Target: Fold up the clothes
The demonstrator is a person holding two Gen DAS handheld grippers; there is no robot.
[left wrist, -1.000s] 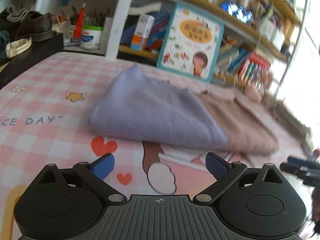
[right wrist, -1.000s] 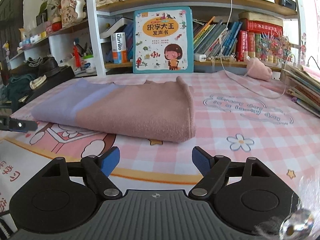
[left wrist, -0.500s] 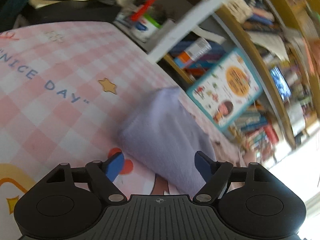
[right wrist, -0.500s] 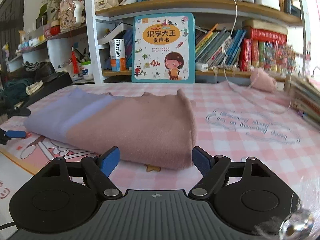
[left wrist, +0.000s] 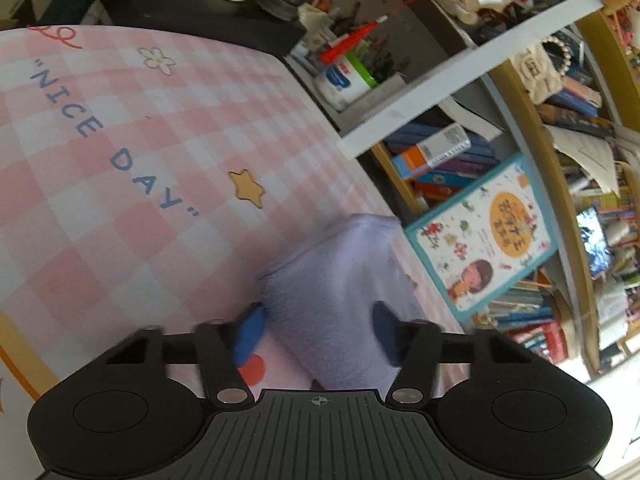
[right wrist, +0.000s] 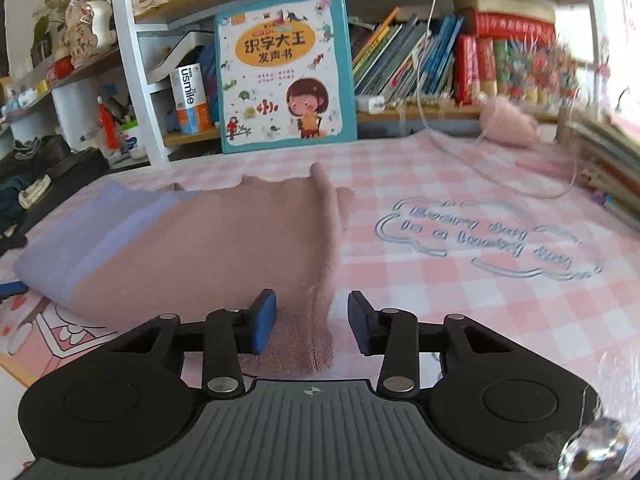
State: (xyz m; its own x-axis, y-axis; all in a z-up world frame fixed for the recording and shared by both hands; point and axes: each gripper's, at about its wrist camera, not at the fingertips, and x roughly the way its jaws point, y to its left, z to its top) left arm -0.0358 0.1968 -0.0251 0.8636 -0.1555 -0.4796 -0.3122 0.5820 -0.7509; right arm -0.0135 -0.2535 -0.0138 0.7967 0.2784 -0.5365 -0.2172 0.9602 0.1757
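Observation:
A folded garment, lilac at one end (right wrist: 80, 232) and dusty pink at the other (right wrist: 240, 248), lies flat on the pink checked cloth (right wrist: 440, 280). In the left wrist view its lilac end (left wrist: 332, 300) sits between the blue pads of my left gripper (left wrist: 318, 330), which is open and tilted. In the right wrist view my right gripper (right wrist: 312, 322) is open, with the pink end's near corner (right wrist: 308, 340) lying between its pads. The left gripper's blue tip (right wrist: 12, 288) shows at the left edge.
A bookshelf (right wrist: 440, 52) runs along the table's far edge, with a picture book (right wrist: 284, 72) leaning on it. A pink knitted lump (right wrist: 508, 124) and a thin cable (right wrist: 460, 152) lie at the back right. Stacked books (right wrist: 608, 160) stand right; dark shoes (right wrist: 48, 160) left.
Both grippers have moved in onto the garment's ends and their fingers have narrowed. The left gripper has rolled and now straddles the lilac end; the right now straddles the pink corner.

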